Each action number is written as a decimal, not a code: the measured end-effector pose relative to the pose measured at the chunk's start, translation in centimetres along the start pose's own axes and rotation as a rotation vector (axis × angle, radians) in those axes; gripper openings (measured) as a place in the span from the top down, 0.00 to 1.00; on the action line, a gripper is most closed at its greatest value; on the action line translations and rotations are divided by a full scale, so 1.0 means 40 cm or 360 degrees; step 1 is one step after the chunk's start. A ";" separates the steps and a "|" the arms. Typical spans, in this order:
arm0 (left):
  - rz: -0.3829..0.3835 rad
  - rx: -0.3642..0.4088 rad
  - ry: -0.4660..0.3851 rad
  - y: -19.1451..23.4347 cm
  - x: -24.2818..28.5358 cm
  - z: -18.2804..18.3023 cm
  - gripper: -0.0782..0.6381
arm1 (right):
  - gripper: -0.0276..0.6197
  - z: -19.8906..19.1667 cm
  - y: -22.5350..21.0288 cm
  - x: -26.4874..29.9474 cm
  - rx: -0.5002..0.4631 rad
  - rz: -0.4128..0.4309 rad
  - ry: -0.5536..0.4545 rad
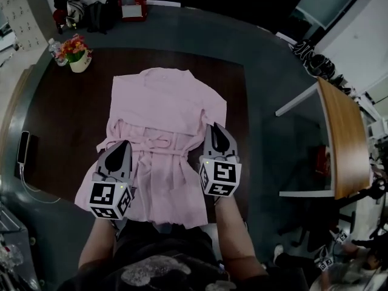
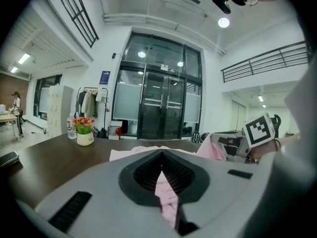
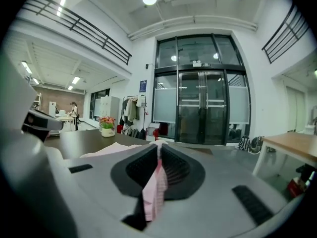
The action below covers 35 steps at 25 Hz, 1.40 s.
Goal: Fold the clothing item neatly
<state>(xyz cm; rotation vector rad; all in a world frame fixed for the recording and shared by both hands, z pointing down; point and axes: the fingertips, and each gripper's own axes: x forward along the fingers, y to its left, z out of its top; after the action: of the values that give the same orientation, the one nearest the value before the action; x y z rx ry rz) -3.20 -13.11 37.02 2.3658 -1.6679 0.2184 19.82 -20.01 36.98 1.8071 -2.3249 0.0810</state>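
A pink garment (image 1: 160, 132) with a tied belt lies spread on the dark table (image 1: 66, 120), its hem hanging over the near edge. My left gripper (image 1: 123, 144) is shut on the garment's left side, pink cloth (image 2: 166, 195) pinched between its jaws. On the other side, my right gripper (image 1: 215, 127) is shut on the right edge, a pink fold (image 3: 154, 187) caught between its pads. Both grippers hold the cloth lifted a little above the table. The right gripper's marker cube (image 2: 259, 129) shows in the left gripper view.
A small pot of flowers (image 1: 76, 53) and a water bottle (image 1: 56, 52) stand at the table's far left corner. A phone (image 1: 23, 147) with a cable lies near the left edge. A wooden-topped desk (image 1: 342, 138) stands to the right.
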 end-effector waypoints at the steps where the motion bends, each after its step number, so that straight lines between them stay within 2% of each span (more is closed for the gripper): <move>1: -0.0024 -0.0002 0.0003 0.027 0.006 0.002 0.88 | 0.93 0.014 0.004 0.013 -0.0012 -0.0037 0.0005; 7: -0.0139 0.0001 -0.0020 0.191 0.048 0.032 0.88 | 0.93 0.117 0.047 0.095 -0.0066 -0.0227 -0.0043; 11: -0.0153 -0.0010 -0.0036 0.300 0.063 0.050 0.88 | 0.93 0.142 0.139 0.176 -0.0075 -0.0249 -0.0044; 16: -0.0153 -0.0045 0.0017 0.407 0.065 0.024 0.88 | 0.93 0.088 0.321 0.305 -0.0163 -0.0131 0.0055; 20: -0.0143 -0.0072 0.0065 0.468 0.066 -0.009 0.88 | 0.93 -0.012 0.463 0.387 -0.0283 0.0021 0.0218; 23: -0.0147 -0.0088 0.0087 0.495 0.071 -0.023 0.88 | 0.82 -0.092 0.550 0.399 -0.0293 0.0189 0.0362; 26: -0.0157 -0.0096 0.0103 0.512 0.083 -0.033 0.88 | 0.80 -0.133 0.585 0.376 -0.0269 0.0224 0.0422; 28: -0.0171 -0.0098 0.0106 0.514 0.093 -0.036 0.88 | 0.80 -0.148 0.566 0.357 -0.0229 0.0151 0.0441; 30: -0.0191 -0.0097 0.0104 0.509 0.103 -0.036 0.88 | 0.80 -0.170 0.508 0.338 -0.0173 0.0001 0.0492; 33: -0.0216 -0.0092 0.0108 0.503 0.117 -0.039 0.88 | 0.80 -0.232 0.397 0.306 0.0016 -0.0218 0.0647; 35: -0.0225 -0.0095 0.0116 0.499 0.125 -0.045 0.88 | 0.80 -0.271 0.353 0.282 0.0149 -0.0281 0.0735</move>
<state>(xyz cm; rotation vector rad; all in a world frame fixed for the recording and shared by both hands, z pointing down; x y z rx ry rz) -20.26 -23.54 42.17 2.3888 -1.4476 0.2229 4.84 -25.44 50.79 1.7938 -1.8632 0.5283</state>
